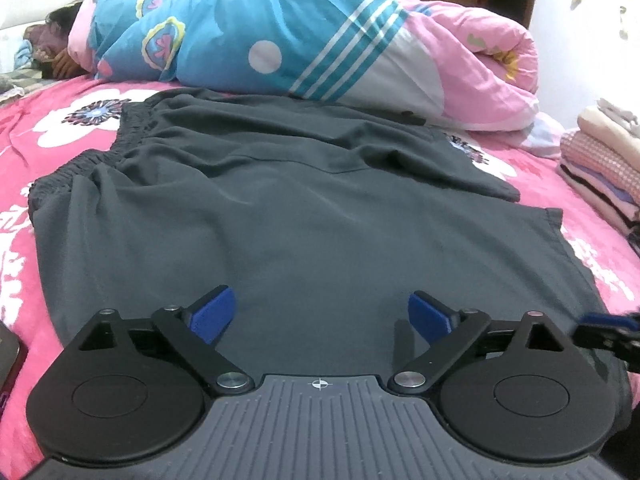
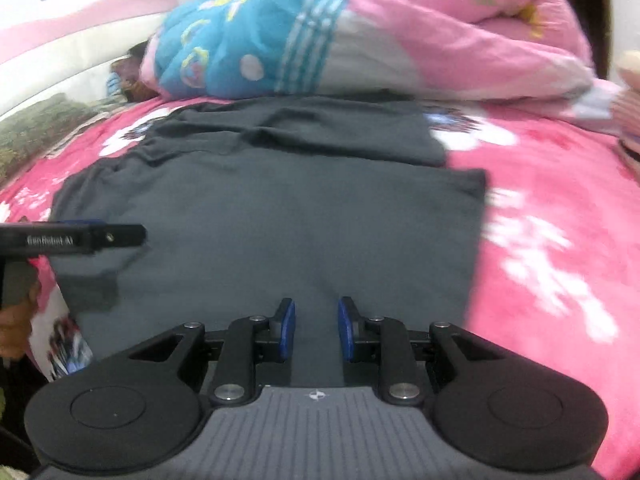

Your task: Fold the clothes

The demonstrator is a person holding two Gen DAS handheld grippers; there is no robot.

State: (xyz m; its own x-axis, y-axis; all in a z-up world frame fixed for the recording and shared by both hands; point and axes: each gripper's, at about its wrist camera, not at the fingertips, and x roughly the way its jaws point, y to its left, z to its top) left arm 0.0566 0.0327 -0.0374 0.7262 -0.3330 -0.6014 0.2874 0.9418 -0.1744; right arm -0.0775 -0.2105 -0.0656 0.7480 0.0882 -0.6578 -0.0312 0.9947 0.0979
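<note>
While a pair of dark grey shorts (image 1: 304,208) lies spread flat across the middle of the bed (image 1: 80,128), its gathered waistband toward the bed's left edge and its leg hems toward the right, two hand-held grippers hang over its near side. The left gripper (image 1: 320,316) has its jaws spread wide, nothing between the blue pads (image 1: 212,316), only the cloth below. The right gripper (image 2: 316,330) has its jaws drawn in to a narrow gap, and no fabric is pinched there. A rolled blue and pink quilt (image 1: 304,36) lies along the bed's far edge, touching the shorts. Folded clothes (image 1: 600,168) are stacked at the bed's right edge.
</note>
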